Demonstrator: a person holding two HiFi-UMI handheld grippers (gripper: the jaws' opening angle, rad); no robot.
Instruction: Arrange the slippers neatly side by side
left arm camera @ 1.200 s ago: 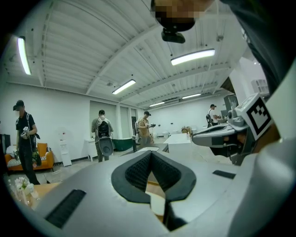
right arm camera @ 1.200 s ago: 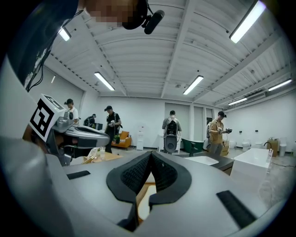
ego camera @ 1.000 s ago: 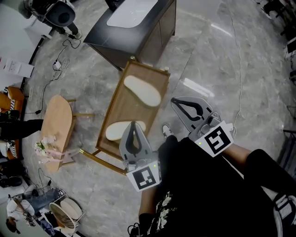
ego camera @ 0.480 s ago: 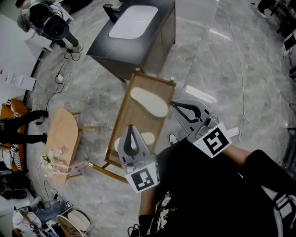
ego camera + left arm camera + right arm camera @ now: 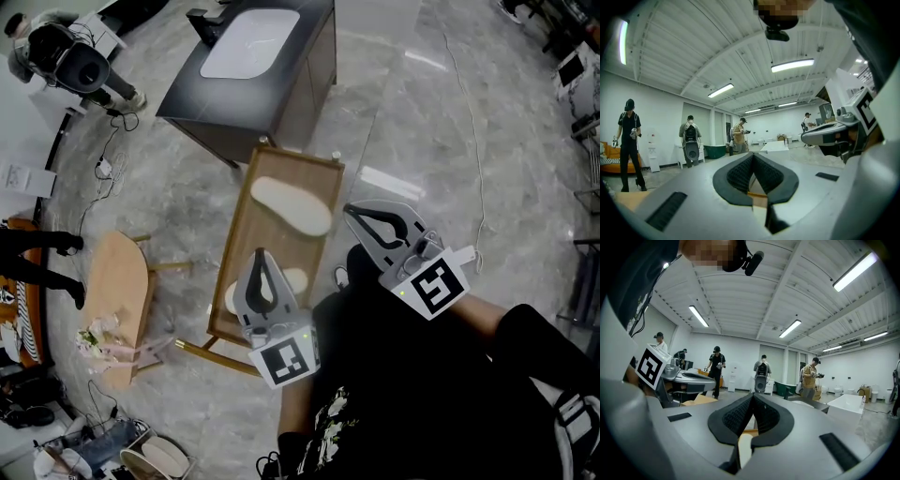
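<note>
Over marble floor [image 5: 450, 141], all fingers [image 5: 738, 176] together, empty

Readable text: none.
My left tool [image 5: 259, 255] and right tool [image 5: 352, 214] each bear a square marker [image 5: 284, 361]: pattern only, no letters.

right gripper [image 5: 753, 397] jaws together, nothing between; people [image 5: 716, 367] standing beyond

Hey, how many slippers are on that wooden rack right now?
2. One slipper lies toward the far end of the wooden rack; the other slipper lies at its near end, partly covered by the left gripper.
</note>
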